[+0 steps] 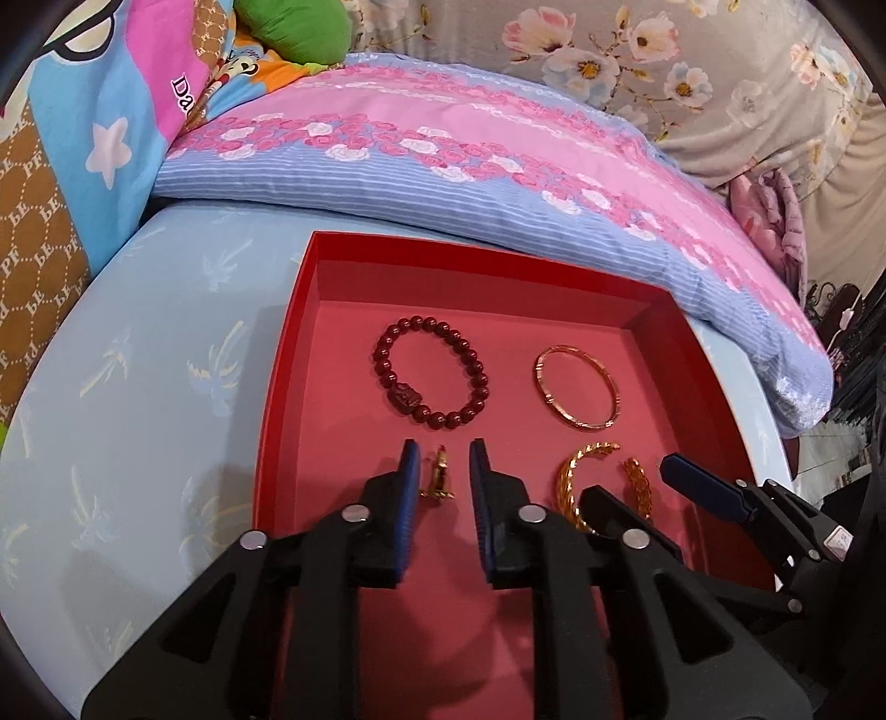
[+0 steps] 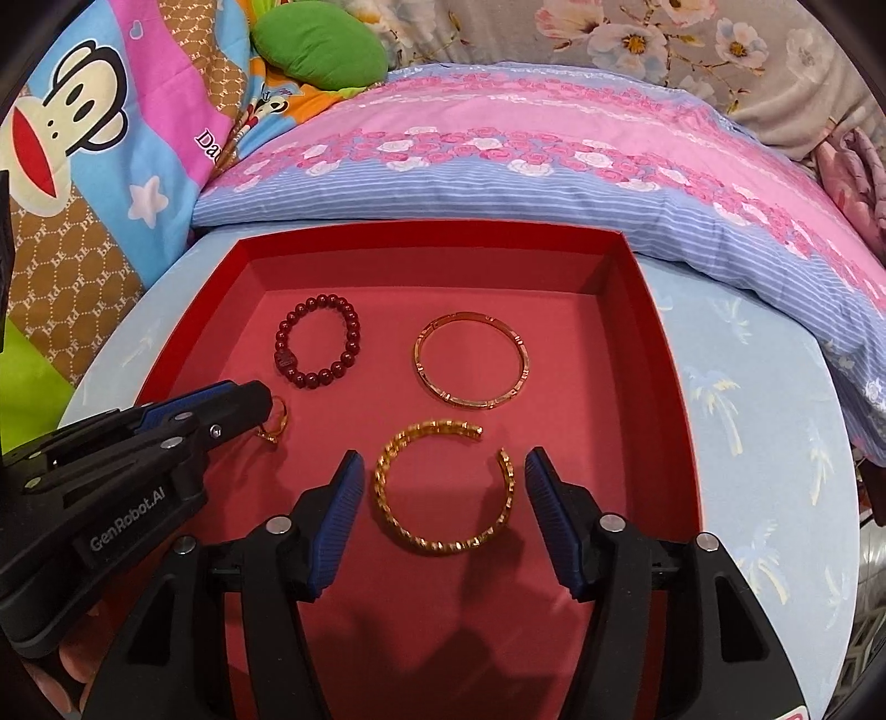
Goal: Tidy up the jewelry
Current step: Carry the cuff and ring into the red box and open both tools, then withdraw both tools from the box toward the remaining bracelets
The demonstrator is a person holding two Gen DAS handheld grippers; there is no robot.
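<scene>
A red tray (image 1: pixel 299 310) (image 2: pixel 659 354) lies on the light blue bed sheet. In it are a dark red bead bracelet (image 1: pixel 387 343) (image 2: pixel 288 332), a plain gold bangle (image 1: pixel 603 376) (image 2: pixel 523 360), a twisted gold open cuff (image 1: pixel 567 476) (image 2: pixel 387 487) and a small gold ring (image 1: pixel 439 476) (image 2: pixel 275 429). My left gripper (image 1: pixel 443 451) (image 2: pixel 260 396) is open a little. The ring stands between its blue pads, clear of both. My right gripper (image 2: pixel 443 459) (image 1: pixel 637 482) is open wide around the cuff, which lies flat on the tray floor with neither pad touching it.
A pink and blue flowered pillow (image 1: pixel 470 160) (image 2: pixel 526 166) lies just behind the tray. Cartoon-print cushions (image 2: pixel 99 138) and a green cushion (image 2: pixel 321 50) are piled at the back left. The bed's edge (image 2: pixel 841 498) drops away to the right.
</scene>
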